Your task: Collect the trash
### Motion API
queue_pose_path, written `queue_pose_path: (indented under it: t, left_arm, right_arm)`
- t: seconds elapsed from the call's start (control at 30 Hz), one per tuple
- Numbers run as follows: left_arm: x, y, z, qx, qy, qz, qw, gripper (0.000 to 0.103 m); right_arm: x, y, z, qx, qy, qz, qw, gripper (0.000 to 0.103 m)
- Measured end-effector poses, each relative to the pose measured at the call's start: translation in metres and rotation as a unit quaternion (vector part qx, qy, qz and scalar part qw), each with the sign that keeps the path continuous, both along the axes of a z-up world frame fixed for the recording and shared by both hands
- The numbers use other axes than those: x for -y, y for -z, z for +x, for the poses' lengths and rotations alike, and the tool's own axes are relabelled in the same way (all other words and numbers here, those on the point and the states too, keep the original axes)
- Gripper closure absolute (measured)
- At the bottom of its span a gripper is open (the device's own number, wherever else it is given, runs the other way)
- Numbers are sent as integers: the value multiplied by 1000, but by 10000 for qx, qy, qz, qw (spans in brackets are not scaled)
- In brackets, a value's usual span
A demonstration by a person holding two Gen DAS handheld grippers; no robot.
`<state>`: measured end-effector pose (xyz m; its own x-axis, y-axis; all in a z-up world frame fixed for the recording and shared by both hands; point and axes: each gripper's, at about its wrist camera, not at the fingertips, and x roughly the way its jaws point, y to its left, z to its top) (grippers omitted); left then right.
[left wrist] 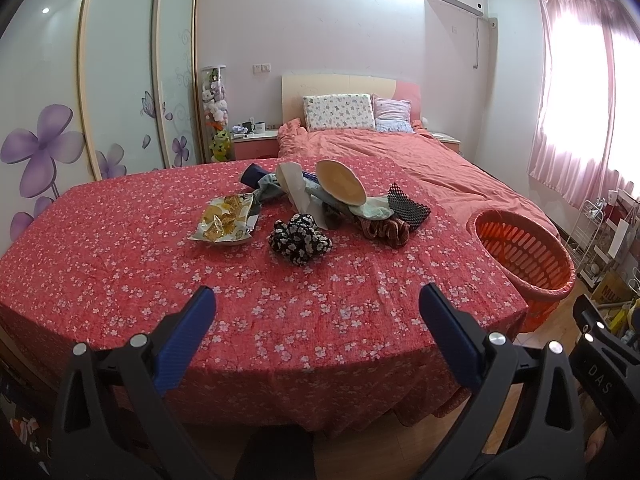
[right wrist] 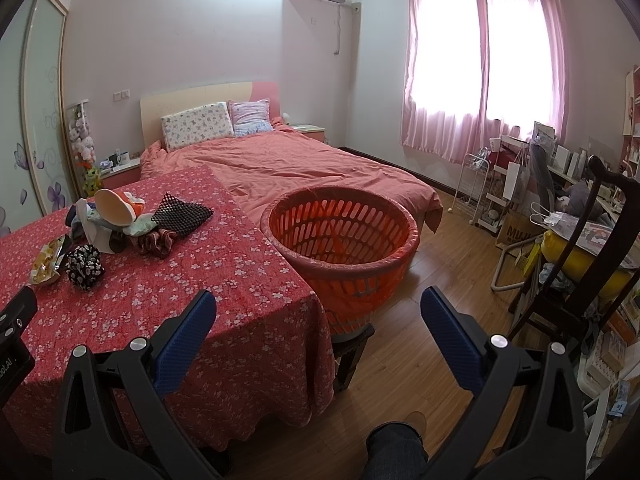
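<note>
A pile of trash lies on the red flowered tablecloth [left wrist: 120, 272]: a yellow snack wrapper [left wrist: 226, 220], a black-and-white flowered scrunchie [left wrist: 300, 238], a tan paper bowl [left wrist: 340, 188], a black mesh piece [left wrist: 408, 202] and crumpled wrappers. The pile also shows in the right wrist view, with the scrunchie [right wrist: 85, 266] nearest. An orange basket [left wrist: 524, 252] stands at the table's right edge; in the right wrist view it [right wrist: 340, 240] is straight ahead. My left gripper [left wrist: 316, 308] is open and empty, short of the pile. My right gripper [right wrist: 318, 312] is open and empty, in front of the basket.
A bed [right wrist: 300, 168] with a red cover lies behind the table. A wardrobe [left wrist: 120, 80] with sliding doors stands left. A dark wooden chair [right wrist: 576, 264], shelves and clutter fill the right side. Wooden floor [right wrist: 440, 280] runs between the basket and the chair.
</note>
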<state>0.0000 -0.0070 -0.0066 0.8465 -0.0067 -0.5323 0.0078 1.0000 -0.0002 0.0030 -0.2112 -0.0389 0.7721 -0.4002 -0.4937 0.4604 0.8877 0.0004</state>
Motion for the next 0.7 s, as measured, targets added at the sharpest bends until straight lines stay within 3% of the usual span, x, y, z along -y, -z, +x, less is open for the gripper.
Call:
queue_pose_path:
  t: [0.3,0.53,0.7]
  left_arm:
    - [-17,1,9,-30,-174,-29,9998,4]
    - [-65,3,32,-88,-599,-141,9981,4]
    - [-107,8,52,-194,-988,-243,9946,4]
  right_arm:
    - [-8,4,9,72,-141,-21,9999,2]
    - [-24,2,33,330,-711,626,9950,2]
    - [-69,-4,68,332,-1290,312,9906,2]
